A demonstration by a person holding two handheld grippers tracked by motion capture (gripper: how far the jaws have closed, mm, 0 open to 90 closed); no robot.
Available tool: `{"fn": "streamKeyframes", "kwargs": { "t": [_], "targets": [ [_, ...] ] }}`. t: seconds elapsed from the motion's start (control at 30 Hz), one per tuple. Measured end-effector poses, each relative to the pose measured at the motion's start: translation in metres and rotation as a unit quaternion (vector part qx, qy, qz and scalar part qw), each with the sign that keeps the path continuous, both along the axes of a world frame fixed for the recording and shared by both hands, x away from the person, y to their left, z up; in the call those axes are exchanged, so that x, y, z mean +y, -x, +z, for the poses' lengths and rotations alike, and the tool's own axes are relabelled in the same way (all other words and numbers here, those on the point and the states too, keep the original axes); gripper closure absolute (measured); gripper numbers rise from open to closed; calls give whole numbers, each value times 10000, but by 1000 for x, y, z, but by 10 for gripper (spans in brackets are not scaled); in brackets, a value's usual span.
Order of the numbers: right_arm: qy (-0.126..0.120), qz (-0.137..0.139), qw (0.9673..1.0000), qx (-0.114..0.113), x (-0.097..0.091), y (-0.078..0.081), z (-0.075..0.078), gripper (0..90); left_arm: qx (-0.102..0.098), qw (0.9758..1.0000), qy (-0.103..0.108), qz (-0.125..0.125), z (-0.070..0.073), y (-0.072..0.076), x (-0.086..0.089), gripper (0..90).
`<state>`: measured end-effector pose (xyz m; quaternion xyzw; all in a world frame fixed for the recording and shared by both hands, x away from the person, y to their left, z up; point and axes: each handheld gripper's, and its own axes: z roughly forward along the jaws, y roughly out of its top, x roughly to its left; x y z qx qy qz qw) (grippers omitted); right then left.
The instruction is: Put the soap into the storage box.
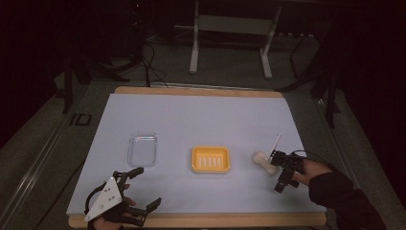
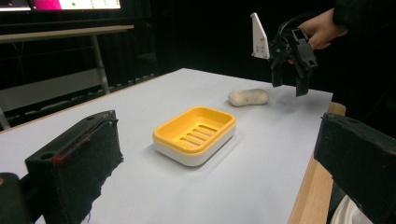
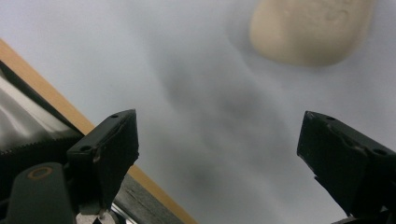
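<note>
Your right gripper [image 1: 276, 160] hovers with jaws spread wide, holding nothing, beside the soap bar [image 1: 261, 158] at right of centre. Descend off-centre and it skids away from the yellow dish [image 1: 210, 159] — left gripper [image 1: 141, 189] idles, jaws apart, lower left.

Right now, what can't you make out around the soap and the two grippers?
- Soap bar: its top is cut off by the upper edge of the right gripper view, and it is blurred.
- Right gripper: in the high view its jaw tips are too small and dark to separate from the soap.
- Clear lid: its rim is faint in the high view.
- Left gripper: its jaw tips are cut off by the frame edges.
</note>
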<state>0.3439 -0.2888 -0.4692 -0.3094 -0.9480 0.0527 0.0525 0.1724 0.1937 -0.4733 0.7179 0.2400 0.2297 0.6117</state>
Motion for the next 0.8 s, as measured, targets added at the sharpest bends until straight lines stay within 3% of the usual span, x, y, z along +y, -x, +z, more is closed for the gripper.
{"fn": "streamKeyframes", "kwargs": {
  "t": [0.37, 0.53, 0.8],
  "targets": [
    [-244, -160, 9994, -173, -10, -13, 0, 125, 6, 10000, -11, -30, 0, 0, 0, 7],
    [-368, -342, 9984, -243, -10, -19, -1, 125, 24, 10000, 0, -48, -1, -1, -1, 8],
    [-543, -386, 9972, -349, -6, -25, -5, 133, 26, 10000, 4, -61, -1, -1, -1, 8]
  ]
}}
